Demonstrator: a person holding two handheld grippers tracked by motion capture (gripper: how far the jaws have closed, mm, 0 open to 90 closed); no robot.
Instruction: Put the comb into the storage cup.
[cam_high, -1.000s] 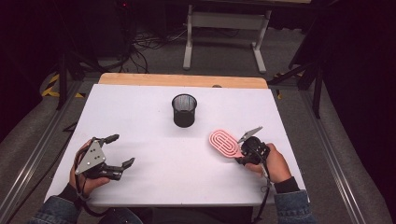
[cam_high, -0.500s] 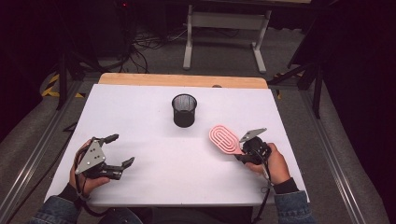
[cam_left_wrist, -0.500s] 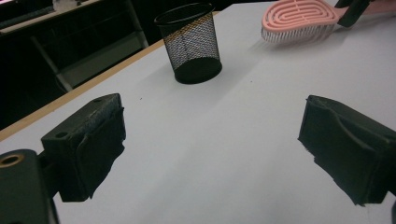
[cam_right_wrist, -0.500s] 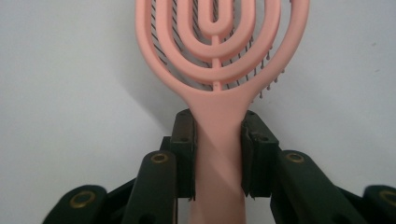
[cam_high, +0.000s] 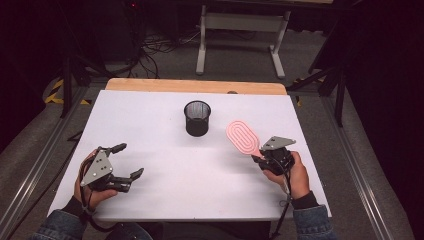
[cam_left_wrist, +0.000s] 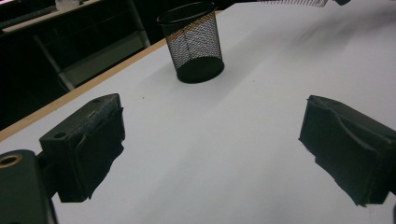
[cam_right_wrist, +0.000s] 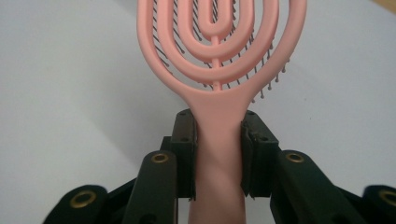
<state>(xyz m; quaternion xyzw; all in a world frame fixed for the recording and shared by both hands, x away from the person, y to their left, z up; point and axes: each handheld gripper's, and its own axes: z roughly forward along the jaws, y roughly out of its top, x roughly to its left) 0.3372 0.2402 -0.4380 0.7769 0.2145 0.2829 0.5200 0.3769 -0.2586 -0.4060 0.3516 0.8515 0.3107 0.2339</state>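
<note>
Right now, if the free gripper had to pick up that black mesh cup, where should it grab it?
Probably at the rim: the mesh cup stands upright and open-topped, so the left gripper, jaws wide open, could come down from above with one jaw inside and one outside the wall. Its round body looks wide for a side grasp.
</note>
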